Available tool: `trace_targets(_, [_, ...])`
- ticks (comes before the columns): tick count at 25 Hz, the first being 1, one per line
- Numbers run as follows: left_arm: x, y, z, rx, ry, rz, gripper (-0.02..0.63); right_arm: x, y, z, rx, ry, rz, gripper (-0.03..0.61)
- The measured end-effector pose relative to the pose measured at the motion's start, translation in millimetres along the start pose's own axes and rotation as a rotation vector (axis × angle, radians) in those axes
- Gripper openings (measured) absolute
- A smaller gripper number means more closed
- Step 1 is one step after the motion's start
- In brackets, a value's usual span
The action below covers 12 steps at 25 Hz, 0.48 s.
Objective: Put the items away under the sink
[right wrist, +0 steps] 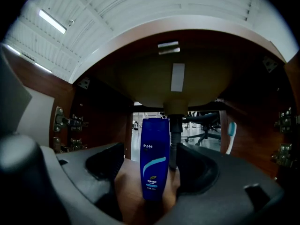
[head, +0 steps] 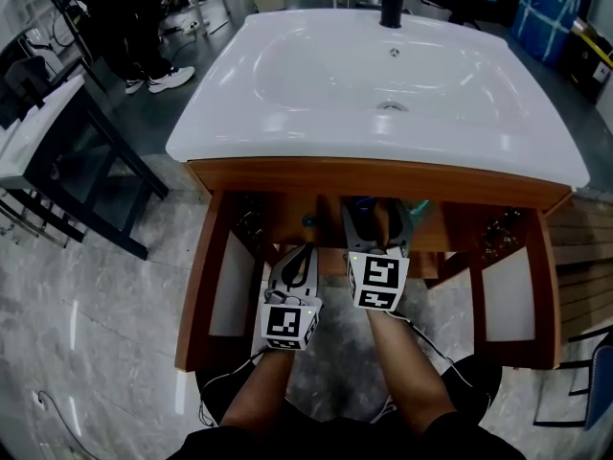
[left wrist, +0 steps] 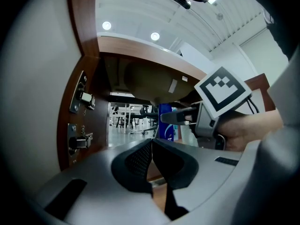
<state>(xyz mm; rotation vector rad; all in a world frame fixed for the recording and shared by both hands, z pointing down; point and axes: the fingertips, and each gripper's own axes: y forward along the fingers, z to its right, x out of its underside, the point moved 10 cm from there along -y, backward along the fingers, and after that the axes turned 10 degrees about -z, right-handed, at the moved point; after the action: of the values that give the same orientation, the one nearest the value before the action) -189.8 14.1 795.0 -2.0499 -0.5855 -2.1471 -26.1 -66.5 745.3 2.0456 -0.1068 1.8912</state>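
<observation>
- Right gripper (right wrist: 152, 149): jaws spread wide, gripping nothing. The tall blue plastic bottle with a pale blue swoosh on its label (right wrist: 154, 172) stands between them at frame centre. The left pad is clearly apart from the bottle; the right pad is nearer, and contact there cannot be ruled out.
- Bottle position: upright on the brown wooden shelf (right wrist: 129, 189) inside the open brown wooden cabinet (head: 206, 276). It sits under the glossy white sink basin (head: 287, 113), just in front of the grey drain pipe (right wrist: 174, 139).
- Left gripper (left wrist: 152, 142): jaws pressed together and empty, at lower centre of its own view. It sits beside and behind the right gripper.
- Step in hand (judged): the bottle appears set down, so what remains is to clear the right gripper.
- Method: draw straight back along the jaw axis with the jaws at full spread. Centre the bottle in the gap first, because the right-hand clearance looks small.
- Risk: the bottle is tall and narrow, so a sideways brush could tip it against the pipe.
- Neighbour: a slim white stick with a teal tip (right wrist: 230, 137) stands at centre right of the right gripper view, well apart from the bottle. Avoid swinging towards it.
</observation>
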Motion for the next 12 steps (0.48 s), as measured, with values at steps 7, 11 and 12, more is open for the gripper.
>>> trace_targets(7, [-10.3, 1.5, 5.2, 0.010, -0.002, 0.033, 0.021, 4.8, -49.1, 0.1, 0.007, -0.050, 0.068, 0.151])
trace_targets(11, [-12.7, 1.7, 13.5, 0.015, 0.000, 0.048, 0.021, 18.2, -67.4, -3.1, 0.015, -0.093, 0.103, 0.020])
trace_targets(12, [-13.3, 2.0, 15.8, 0.018, 0.006, 0.051, 0.021, 20.4, -69.1, -2.4, 0.005, -0.085, 0.097, 0.020])
